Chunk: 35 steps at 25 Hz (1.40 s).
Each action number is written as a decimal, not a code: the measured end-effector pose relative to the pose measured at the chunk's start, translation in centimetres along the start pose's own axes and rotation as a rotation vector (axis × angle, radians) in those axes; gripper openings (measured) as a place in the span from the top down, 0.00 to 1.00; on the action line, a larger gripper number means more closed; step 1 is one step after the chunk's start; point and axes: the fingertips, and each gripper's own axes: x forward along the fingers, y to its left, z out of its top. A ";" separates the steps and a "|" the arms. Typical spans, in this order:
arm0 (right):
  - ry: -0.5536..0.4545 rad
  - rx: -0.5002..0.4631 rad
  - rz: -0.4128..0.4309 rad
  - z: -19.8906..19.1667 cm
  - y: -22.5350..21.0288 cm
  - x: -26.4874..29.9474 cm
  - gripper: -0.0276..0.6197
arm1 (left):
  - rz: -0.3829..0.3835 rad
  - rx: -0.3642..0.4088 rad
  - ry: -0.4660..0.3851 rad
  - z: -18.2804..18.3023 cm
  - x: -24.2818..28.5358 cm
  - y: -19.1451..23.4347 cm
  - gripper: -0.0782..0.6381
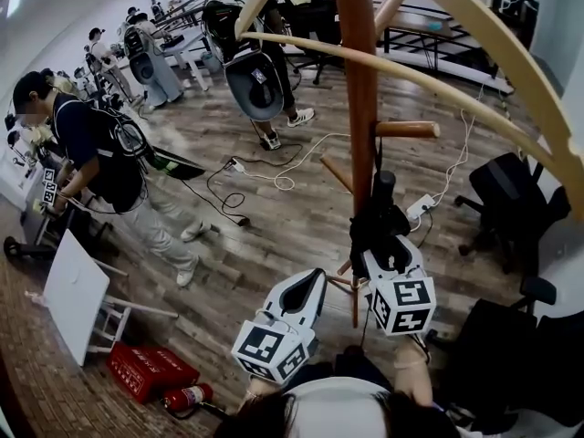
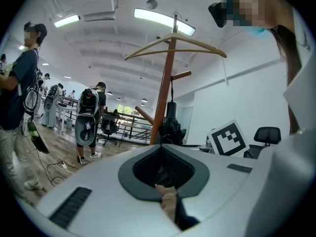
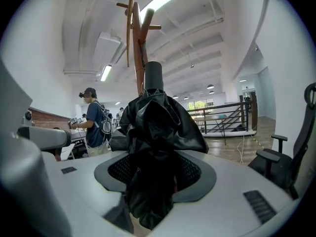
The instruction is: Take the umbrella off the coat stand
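Observation:
A black folded umbrella (image 1: 376, 217) hangs against the brown wooden coat stand (image 1: 360, 80), below a short peg (image 1: 406, 129). My right gripper (image 1: 383, 252) is at the umbrella's lower end. In the right gripper view the bunched fabric (image 3: 153, 122) sits between the jaws of that gripper (image 3: 153, 169); the textured pads show on both sides of it and stand wide, so it is open. My left gripper (image 1: 308, 288) hovers just left of the stand's base, open and empty. In the left gripper view the umbrella (image 2: 171, 125) and the stand (image 2: 163, 102) lie ahead of the left gripper (image 2: 161, 157).
Curved wooden arms (image 1: 493, 35) of the stand sweep overhead. Black office chairs (image 1: 511, 190) stand at the right. A power strip (image 1: 420, 206) and cables lie on the wooden floor behind the stand. People (image 1: 100, 153) stand at the left, near a tipped white board (image 1: 73, 295) and a red box (image 1: 146, 370).

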 end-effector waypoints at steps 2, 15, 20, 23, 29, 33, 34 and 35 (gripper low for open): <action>-0.005 -0.004 -0.011 0.1 -0.1 -0.1 0.60 | 0.000 0.003 -0.002 0.1 -0.1 -0.1 0.88; -0.062 0.001 -0.022 0.8 0.4 -2.3 0.61 | -0.005 0.020 -0.018 0.3 -1.7 -1.2 0.88; -0.090 -0.012 -0.023 1.7 0.4 -3.4 0.61 | -0.008 0.030 -0.027 0.6 -2.1 -1.9 0.88; -0.104 -0.013 -0.028 2.0 0.4 -4.0 0.61 | -0.009 0.032 -0.033 0.6 -2.4 -2.3 0.88; -0.145 -0.009 -0.048 2.9 0.5 -5.3 0.61 | -0.025 0.040 -0.042 0.7 -3.0 -2.7 0.88; -0.164 -0.017 -0.062 3.4 0.9 -6.5 0.61 | -0.040 0.041 -0.053 0.8 -3.7 -3.2 0.88; -0.168 -0.015 -0.063 3.4 0.6 -6.8 0.61 | -0.042 0.042 -0.054 0.8 -3.6 -3.4 0.88; -0.171 -0.013 -0.065 3.5 0.3 -7.0 0.61 | -0.044 0.043 -0.056 0.9 -3.5 -3.6 0.88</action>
